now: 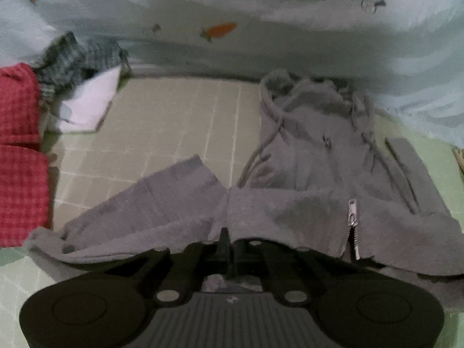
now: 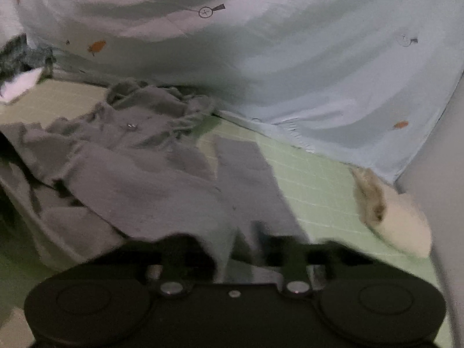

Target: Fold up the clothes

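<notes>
Pale green gridded mat covers the surface, backed by a light blue carrot-print sheet. On it lies the grey fleece zip-up hoodie, rumpled, hood away from the cameras. Soft, limp and light, it should sag between holds, so the near hem on either side of the zipper is the sensible grip. Both left tongs and right tongs are clenched on that hem, pointing steeply downward.

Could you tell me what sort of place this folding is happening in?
Most likely a bedroom, on a bed: a green gridded mat under the grey zip hoodie, a carrot-print sheet bunched behind, other clothes piled nearby.
</notes>
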Tool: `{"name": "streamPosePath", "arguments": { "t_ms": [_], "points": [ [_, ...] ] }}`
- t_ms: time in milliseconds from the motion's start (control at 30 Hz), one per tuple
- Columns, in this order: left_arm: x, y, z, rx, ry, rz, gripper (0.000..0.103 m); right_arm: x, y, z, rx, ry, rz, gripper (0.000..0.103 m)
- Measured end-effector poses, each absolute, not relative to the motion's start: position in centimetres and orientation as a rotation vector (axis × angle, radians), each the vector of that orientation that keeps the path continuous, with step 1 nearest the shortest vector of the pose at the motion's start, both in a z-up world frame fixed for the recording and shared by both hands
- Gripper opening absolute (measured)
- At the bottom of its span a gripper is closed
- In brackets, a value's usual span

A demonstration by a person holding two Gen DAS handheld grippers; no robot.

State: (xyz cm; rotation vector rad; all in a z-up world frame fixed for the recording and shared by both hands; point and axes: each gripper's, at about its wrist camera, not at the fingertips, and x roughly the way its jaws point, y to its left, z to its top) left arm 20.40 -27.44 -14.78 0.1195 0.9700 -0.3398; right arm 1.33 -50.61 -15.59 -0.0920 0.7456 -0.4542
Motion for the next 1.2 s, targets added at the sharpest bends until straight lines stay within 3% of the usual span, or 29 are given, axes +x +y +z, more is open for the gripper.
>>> {"name": "streamPosePath", "arguments": {
  "t_ms": [300,567,933,1133,1200],
  "points": [
    [12.6,-22.6,-9.7,0.028,0.83,-0.269,0.002,-4.9,-50.6,-12.0,0.077,0.594,-0.494,0.002],
    [2.9,-19.2,-7.2,0.005,0.782,-0.249,0.002,-13.4,-48.4,-11.7,0.074,0.596,-0.478,0.002],
    [-6.2,-15.7,-11.9,-0.051,0.98,-0.124,0.002,-21.2,-46.6,-14.9,0.108,0.744,-0.363,0.002],
    [-7.1,-15.9,-15.2,0.003,1.1,-0.092,0.008,-21.0,-47.1,-17.8,0.069,0.886,-0.34,0.015],
    [-7.5,-16.4,-15.2,0.03,1.105,-0.113,0.008,-20.9,-46.5,-18.2,0.033,0.901,-0.335,0.025]
  ]
}}
